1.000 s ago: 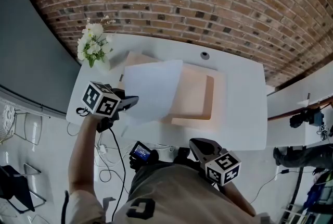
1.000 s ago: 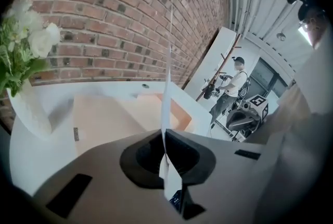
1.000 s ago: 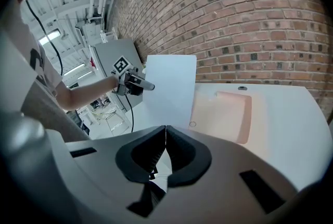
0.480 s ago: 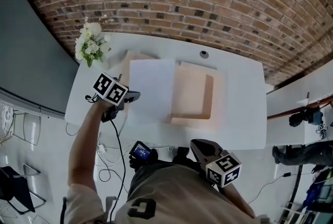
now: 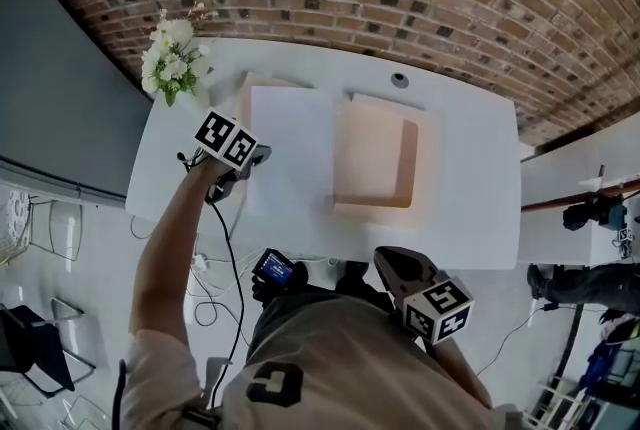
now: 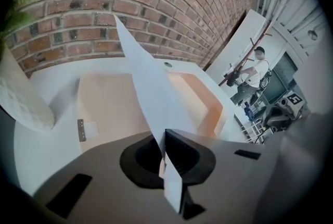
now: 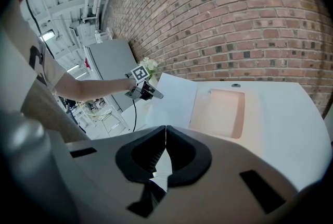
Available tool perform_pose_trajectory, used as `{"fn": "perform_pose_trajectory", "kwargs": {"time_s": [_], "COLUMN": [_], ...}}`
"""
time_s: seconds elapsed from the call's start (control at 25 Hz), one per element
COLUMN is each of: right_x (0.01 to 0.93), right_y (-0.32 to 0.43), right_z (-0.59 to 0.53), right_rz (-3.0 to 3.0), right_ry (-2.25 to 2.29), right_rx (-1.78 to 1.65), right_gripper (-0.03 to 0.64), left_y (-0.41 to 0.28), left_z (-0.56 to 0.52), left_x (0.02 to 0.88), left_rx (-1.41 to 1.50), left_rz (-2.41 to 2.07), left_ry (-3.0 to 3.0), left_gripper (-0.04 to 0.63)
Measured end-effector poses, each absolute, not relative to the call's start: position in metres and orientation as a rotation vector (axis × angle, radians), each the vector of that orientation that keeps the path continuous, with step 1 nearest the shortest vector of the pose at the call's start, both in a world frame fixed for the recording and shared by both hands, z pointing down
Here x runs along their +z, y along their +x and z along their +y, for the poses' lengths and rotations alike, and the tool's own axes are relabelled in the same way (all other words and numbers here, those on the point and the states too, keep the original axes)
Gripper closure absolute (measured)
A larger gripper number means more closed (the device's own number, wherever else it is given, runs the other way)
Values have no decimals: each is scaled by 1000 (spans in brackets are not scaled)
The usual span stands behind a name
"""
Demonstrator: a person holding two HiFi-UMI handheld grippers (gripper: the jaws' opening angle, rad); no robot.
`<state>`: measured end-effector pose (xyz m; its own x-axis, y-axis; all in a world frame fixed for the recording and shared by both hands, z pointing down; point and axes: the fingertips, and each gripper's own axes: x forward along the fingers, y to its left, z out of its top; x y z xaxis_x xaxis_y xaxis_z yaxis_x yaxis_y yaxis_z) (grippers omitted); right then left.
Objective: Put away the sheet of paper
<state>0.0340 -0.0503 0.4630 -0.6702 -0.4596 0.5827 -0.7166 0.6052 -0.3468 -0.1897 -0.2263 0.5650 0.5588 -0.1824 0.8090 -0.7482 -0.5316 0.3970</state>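
Note:
The white sheet of paper (image 5: 291,150) hangs over the table's left half, between a peach open box (image 5: 376,161) and the flowers. My left gripper (image 5: 256,158) is shut on the sheet's near left edge. In the left gripper view the sheet (image 6: 147,87) runs edge-on out of the closed jaws of the left gripper (image 6: 164,146), above a flat peach lid (image 6: 108,108), with the box (image 6: 206,99) to its right. My right gripper (image 5: 392,264) is by my body, off the table's near edge. Its jaws (image 7: 165,137) meet with nothing between them.
A white vase of flowers (image 5: 171,63) stands at the table's far left corner. The flat peach lid (image 5: 247,90) shows from under the sheet's far left corner. A round cable hole (image 5: 399,79) is at the back of the white table (image 5: 470,188). Cables and a small device (image 5: 272,268) lie on the floor.
My left gripper has carried the sheet to the left and farther from me. The sheet no longer overlaps the box and now covers the flat lid. The right gripper has barely moved.

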Motion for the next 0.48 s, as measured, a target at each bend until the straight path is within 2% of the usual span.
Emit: {"fn": "perform_pose_trajectory", "kwargs": {"time_s": [0.48], "right_x": [464], "right_y": [36], "right_z": [-53], "right_rz": [-2388], "right_ry": [964], "right_rx": [799], "right_gripper": [594], "left_y": [-192], "left_z": [-237], "left_x": [585], "left_rx": [1059], "left_rz": [-789], "left_ry": [1998], "left_gripper": [580]}}
